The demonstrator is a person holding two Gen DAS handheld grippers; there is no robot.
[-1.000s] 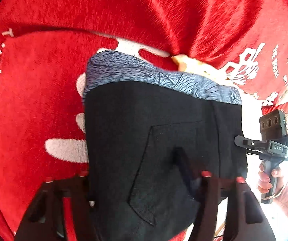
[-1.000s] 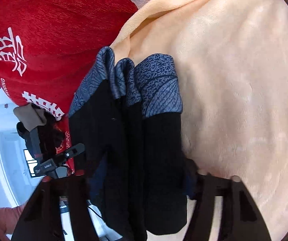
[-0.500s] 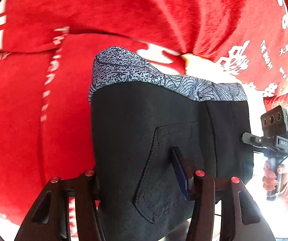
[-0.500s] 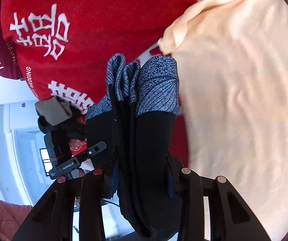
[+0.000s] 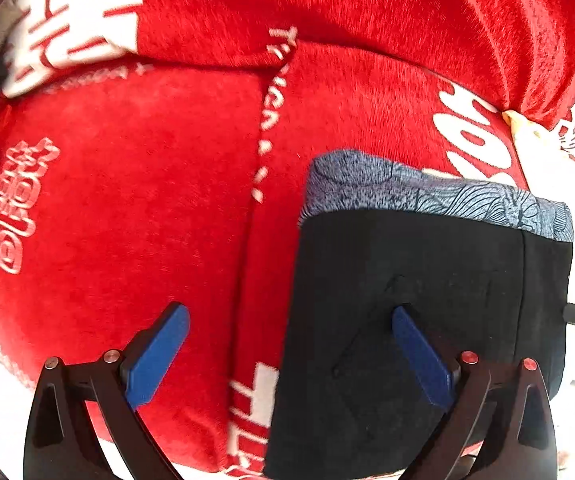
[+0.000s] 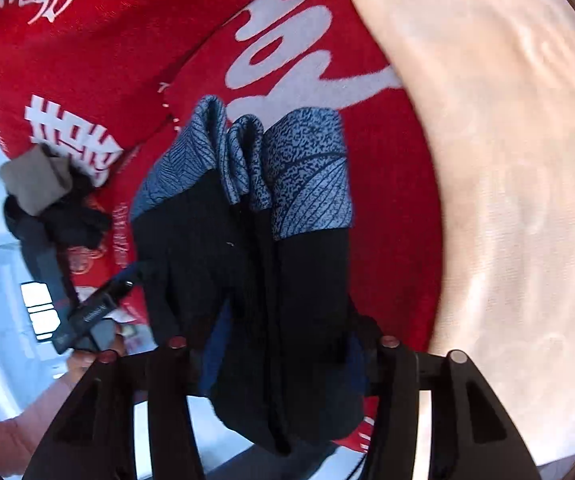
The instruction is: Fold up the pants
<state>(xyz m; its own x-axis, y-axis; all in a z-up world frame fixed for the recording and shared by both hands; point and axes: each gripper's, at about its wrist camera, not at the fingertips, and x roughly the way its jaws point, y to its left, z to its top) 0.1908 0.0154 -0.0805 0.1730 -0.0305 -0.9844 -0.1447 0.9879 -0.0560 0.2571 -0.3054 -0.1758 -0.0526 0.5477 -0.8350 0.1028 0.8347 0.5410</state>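
Several stacked layers of black pants (image 6: 287, 280), matte and smooth-knit, bunched into a thick folded bundle with grey-blue patterned cuffs (image 6: 307, 176) uppermost, hanging over a plush red blanket (image 5: 127, 200) printed with white characters. Clenched at the lower edge by the right tool (image 6: 283, 352). Released from the left tool (image 5: 287, 348), blue pads (image 5: 155, 356) spread wide, one lying against a flat pocket panel. Beside that, a soft peach blanket (image 6: 507, 160).

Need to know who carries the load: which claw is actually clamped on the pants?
The right claw, shut on the folded black pants. The left claw gapes open, blue pads bare.
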